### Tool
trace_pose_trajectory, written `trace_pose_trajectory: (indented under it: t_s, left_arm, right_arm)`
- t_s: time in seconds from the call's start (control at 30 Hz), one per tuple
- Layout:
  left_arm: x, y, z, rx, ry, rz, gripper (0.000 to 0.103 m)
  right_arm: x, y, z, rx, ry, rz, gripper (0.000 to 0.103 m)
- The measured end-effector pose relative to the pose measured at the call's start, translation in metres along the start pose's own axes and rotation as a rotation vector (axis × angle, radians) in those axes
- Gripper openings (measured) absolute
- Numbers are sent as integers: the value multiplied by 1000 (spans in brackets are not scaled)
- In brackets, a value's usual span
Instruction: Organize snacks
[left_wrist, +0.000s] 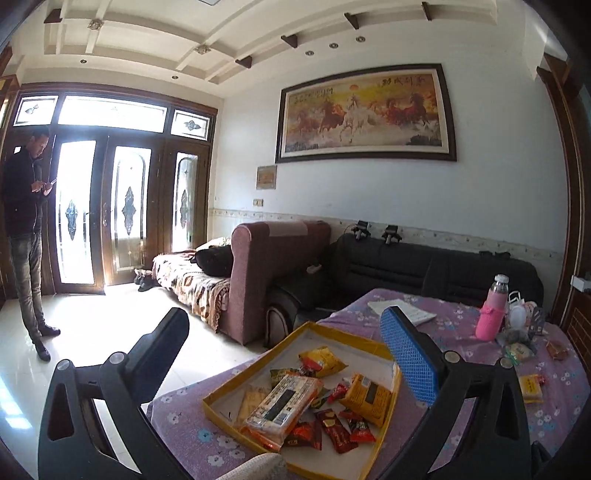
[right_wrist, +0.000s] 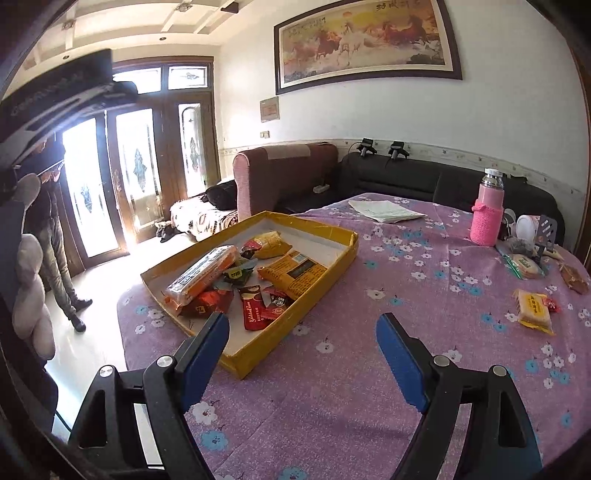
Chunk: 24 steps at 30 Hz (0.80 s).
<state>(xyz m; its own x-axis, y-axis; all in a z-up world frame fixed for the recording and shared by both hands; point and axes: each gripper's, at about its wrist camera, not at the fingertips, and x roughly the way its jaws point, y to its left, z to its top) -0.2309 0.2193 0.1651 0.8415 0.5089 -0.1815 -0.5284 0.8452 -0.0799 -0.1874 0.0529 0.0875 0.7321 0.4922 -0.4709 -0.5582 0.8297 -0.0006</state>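
Both grippers spread wide, nothing pinched: left gripper (left_wrist: 291, 350) hovering over the yellow tray (right_wrist: 341, 260) of snack packets (right_wrist: 291, 275), right gripper (right_wrist: 303, 334) above the floral tabletop (right_wrist: 406, 295) just beside it. Yellow cake packet (right_wrist: 533, 310) plus other loose snacks still out near the pink bottle (right_wrist: 487, 218)

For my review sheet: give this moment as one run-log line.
left gripper: open, empty | right gripper: open, empty | yellow tray: holds snacks | yellow packet: loose on tablecloth
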Motion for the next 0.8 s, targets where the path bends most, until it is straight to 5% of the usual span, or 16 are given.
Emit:
trace_pose_trajectory:
  t_s: [0.2, 0.47, 0.8]
  left_arm:
    - [29, 0, -16, -37, 160, -78, 103]
    - [43, -1, -30, 1, 206, -40, 103]
    - [63, -13, -48, 49, 385, -150, 103]
  right_arm:
    - [2, 8, -5, -25, 15, 5, 83]
    - [19, 18, -9, -61, 63, 13, 83]
    - [31, 29, -11, -74, 94, 7, 83]
